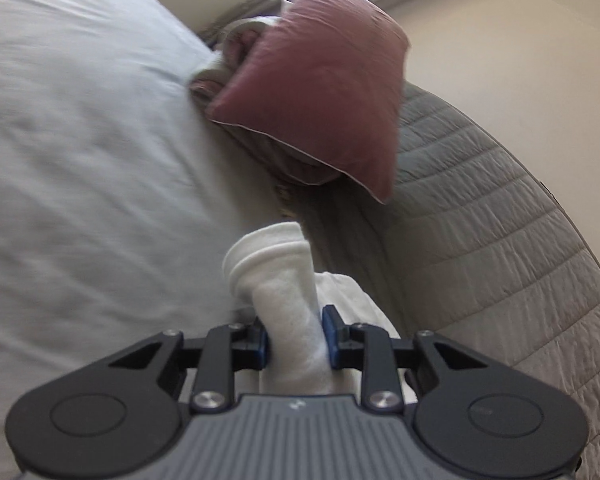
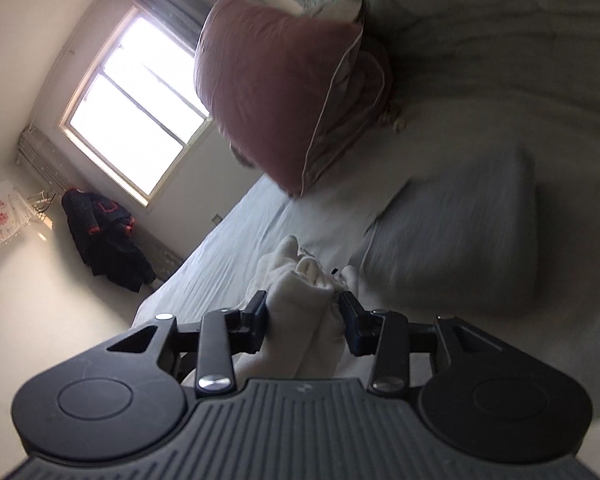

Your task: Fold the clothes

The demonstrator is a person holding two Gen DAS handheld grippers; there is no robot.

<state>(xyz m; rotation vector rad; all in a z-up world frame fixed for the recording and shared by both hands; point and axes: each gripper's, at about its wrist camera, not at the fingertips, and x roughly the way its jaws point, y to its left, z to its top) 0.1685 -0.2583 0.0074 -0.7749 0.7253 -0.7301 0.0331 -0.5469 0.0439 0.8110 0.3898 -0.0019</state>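
Note:
A white garment (image 1: pixel 276 276) with a ribbed cuff sticks up between my left gripper's blue pads. My left gripper (image 1: pixel 294 330) is shut on it, above the pale grey bed sheet (image 1: pixel 80 140). In the right wrist view another bunched part of the white garment (image 2: pixel 300 292) sits between the black fingers. My right gripper (image 2: pixel 304 312) is shut on it, held over the bed sheet (image 2: pixel 228 248). The rest of the garment hangs below both grippers, out of sight.
A dusty pink pillow (image 1: pixel 320 92) leans on a grey quilted headboard (image 1: pixel 480 208) and also shows in the right wrist view (image 2: pixel 272 92). A grey pillow (image 2: pixel 460 232) lies to the right. A window (image 2: pixel 136 108) and a dark jacket (image 2: pixel 104 236) are on the far wall.

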